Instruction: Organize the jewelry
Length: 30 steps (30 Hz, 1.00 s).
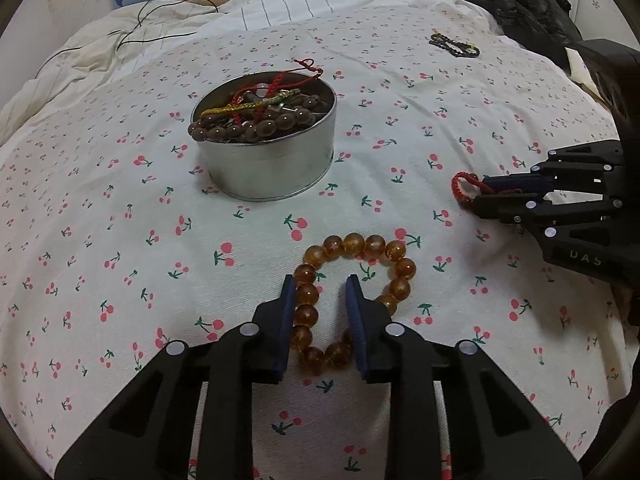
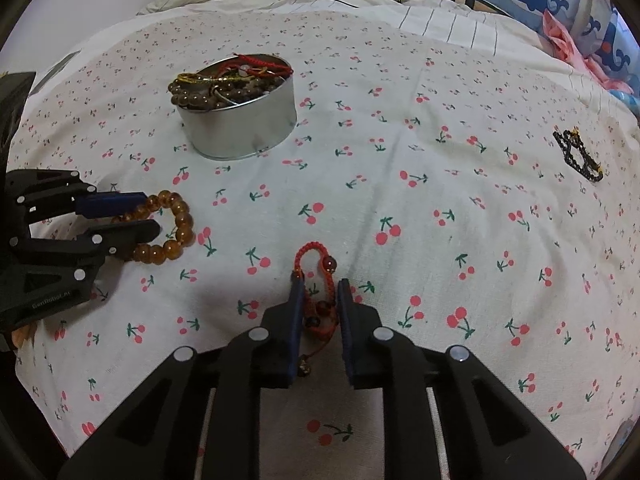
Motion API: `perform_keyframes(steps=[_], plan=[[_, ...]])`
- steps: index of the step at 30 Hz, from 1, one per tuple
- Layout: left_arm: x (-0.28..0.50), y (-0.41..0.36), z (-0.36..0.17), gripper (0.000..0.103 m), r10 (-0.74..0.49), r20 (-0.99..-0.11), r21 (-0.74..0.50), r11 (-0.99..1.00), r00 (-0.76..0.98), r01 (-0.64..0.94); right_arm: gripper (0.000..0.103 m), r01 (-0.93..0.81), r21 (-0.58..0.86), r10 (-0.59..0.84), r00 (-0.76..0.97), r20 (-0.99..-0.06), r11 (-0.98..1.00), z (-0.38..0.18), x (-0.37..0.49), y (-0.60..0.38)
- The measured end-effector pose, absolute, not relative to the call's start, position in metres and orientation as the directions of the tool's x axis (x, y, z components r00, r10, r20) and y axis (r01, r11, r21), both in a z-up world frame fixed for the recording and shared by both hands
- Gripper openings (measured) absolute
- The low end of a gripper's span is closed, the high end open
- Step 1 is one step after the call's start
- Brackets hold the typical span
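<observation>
— How do the two grippers sit?

— Both low over the cherry-print bedspread (image 1: pixel 120 208). The left gripper (image 1: pixel 320 284) has its jaws apart, straddling one side of the amber bead bracelet (image 1: pixel 394 250) without clamping it. The right gripper (image 2: pixel 319 285) likewise stands parted around the red cord bracelet (image 2: pixel 310 250).

— What else is around?

— A round tin (image 1: pixel 276 168) of bracelets toward the bed's middle, and a black chain bracelet (image 2: pixel 578 156) well apart, near the right edge.
</observation>
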<state>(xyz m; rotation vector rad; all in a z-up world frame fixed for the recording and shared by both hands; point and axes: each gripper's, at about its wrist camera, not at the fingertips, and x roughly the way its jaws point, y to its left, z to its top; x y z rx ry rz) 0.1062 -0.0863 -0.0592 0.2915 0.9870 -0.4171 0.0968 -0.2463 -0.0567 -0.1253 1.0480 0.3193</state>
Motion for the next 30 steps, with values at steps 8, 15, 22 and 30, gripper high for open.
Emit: perform_keyframes(steps=[8, 15, 22, 30], plan=[[0.105, -0.085, -0.056, 0.011, -0.222, -0.845, 0.04, 0.881, 0.486, 0.472, 0.008, -0.315, 0.048, 0.207, 0.495, -0.844, 0.948, -0.049, 0.094, -0.247], [0.114, -0.069, -0.051, 0.011, -0.195, -0.837, 0.039, 0.911, 0.511, 0.411, 0.008, -0.299, 0.068, 0.227, 0.538, -0.812, 0.952, -0.036, 0.095, -0.253], [0.118, -0.069, -0.056, 0.013, -0.185, -0.856, 0.034, 0.912, 0.483, 0.41, 0.049, -0.297, 0.068, 0.213, 0.489, -0.846, 0.953, -0.047, 0.096, -0.252], [0.123, -0.06, -0.056, 0.044, -0.199, -0.857, -0.012, 0.93, 0.476, 0.366, 0.049, -0.261, 0.128, 0.249, 0.506, -0.826, 0.957, -0.041, 0.1, -0.263]])
